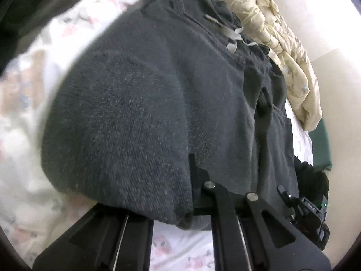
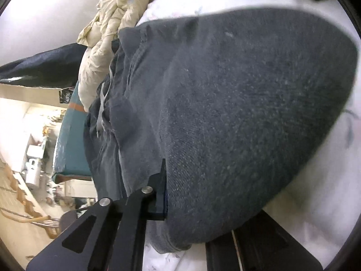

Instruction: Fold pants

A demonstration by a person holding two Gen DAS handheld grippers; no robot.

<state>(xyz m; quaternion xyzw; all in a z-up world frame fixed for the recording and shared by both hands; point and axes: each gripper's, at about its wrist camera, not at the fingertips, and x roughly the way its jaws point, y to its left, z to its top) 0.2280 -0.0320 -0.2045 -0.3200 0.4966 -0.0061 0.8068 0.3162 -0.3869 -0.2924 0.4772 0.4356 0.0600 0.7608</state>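
Your left tongs (image 1: 191, 176) are pinched shut on an edge of the dark grey pants (image 1: 144, 103), and your right tongs (image 2: 162, 180) are likewise clamped on the same pants (image 2: 237, 103) at another part of the edge; in both wrist views the fabric drapes over the closed jaws and hides one finger.

The pants lie spread on a bed, over a white sheet (image 1: 29, 135) printed with pale pink and grey flowers. The waistband end, with its light drawstring (image 1: 232, 38), lies at the far side from you. Just beyond it a cream quilted blanket (image 1: 282, 45) is bunched up, touching or nearly touching the waistband, against a plain pale wall (image 2: 45, 11).

In the right wrist view, the bed's teal side (image 2: 72, 140) drops to a tiled floor (image 2: 13, 203), where small cluttered things are too blurred to name. More dark cloth (image 1: 27, 6) lies at the far corner of the sheet in the left view.
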